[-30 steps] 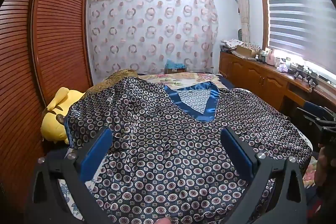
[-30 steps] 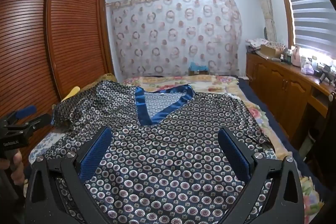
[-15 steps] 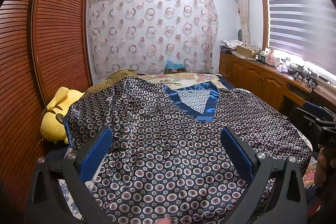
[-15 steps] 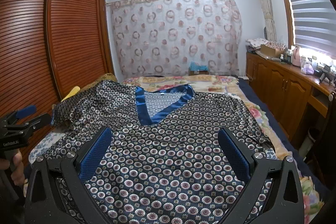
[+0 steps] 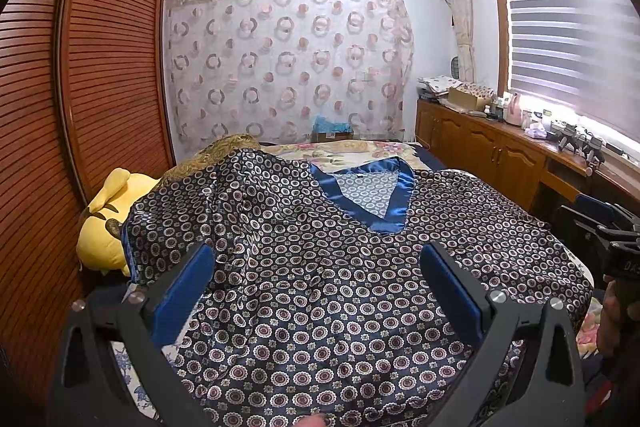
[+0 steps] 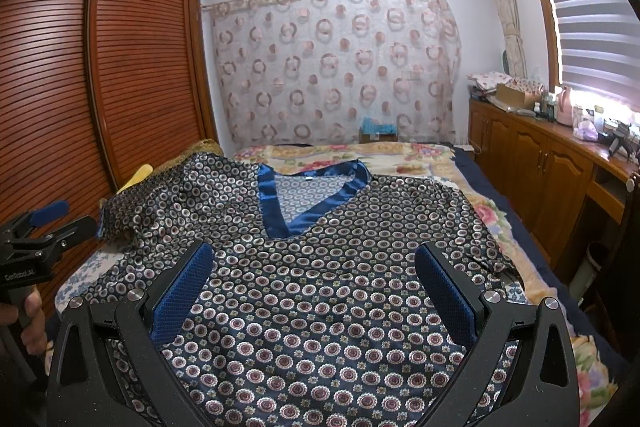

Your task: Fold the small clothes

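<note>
A navy satin top [image 5: 320,267] with a circle print and a blue V-neck band [image 5: 394,203] lies spread face up on the bed, hem toward me. Its left sleeve [image 5: 180,211] is rumpled over a pillow. My left gripper [image 5: 316,263] hovers open over the lower left of the top, nothing between its blue pads. In the right wrist view the same top [image 6: 340,287] fills the bed, and my right gripper [image 6: 312,263] hangs open above its lower middle. The left gripper [image 6: 44,227] also shows at that view's left edge, held by a hand.
A floral bedspread [image 6: 400,155] lies under the top. A yellow plush toy [image 5: 104,219] sits at the bed's left, against the slatted wardrobe doors [image 5: 100,67]. Wooden cabinets [image 6: 540,171] with clutter run along the right under the window. A patterned curtain [image 5: 288,63] covers the far wall.
</note>
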Available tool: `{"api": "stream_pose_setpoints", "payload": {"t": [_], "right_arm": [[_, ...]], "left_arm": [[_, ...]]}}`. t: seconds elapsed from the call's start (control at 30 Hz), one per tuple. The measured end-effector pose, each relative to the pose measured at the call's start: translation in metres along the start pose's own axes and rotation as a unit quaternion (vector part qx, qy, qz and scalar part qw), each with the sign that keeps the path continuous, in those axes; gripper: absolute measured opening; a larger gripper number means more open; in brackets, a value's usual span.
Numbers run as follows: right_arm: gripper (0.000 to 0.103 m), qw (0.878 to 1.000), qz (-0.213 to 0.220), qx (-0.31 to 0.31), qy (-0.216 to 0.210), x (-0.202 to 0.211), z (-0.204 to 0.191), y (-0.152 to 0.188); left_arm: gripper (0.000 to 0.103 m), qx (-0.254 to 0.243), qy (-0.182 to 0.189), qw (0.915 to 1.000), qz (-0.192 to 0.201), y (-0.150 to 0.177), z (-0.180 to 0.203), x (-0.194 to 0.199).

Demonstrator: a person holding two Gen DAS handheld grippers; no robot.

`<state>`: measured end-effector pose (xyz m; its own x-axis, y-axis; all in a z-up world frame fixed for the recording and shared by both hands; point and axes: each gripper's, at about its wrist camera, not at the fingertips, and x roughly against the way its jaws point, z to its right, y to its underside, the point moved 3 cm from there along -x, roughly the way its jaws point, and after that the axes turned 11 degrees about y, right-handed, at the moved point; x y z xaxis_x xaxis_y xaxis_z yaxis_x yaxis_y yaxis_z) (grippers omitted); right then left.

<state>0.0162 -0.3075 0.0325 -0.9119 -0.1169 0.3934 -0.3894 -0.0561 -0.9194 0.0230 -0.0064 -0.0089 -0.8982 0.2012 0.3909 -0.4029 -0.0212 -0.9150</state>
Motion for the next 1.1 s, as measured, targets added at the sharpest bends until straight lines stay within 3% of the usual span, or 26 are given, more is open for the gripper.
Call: {"api": "stream_pose_setpoints", "payload": {"t": [1.1], "right_arm": [[0.103, 1.0, 0.002, -0.002, -0.001, 0.0029, -0.0018, -0.0013]], "left_arm": [[0.103, -0.006, 0.001, 0.9999, 0.009, -0.008, 0.0046, 0.0088]]}}
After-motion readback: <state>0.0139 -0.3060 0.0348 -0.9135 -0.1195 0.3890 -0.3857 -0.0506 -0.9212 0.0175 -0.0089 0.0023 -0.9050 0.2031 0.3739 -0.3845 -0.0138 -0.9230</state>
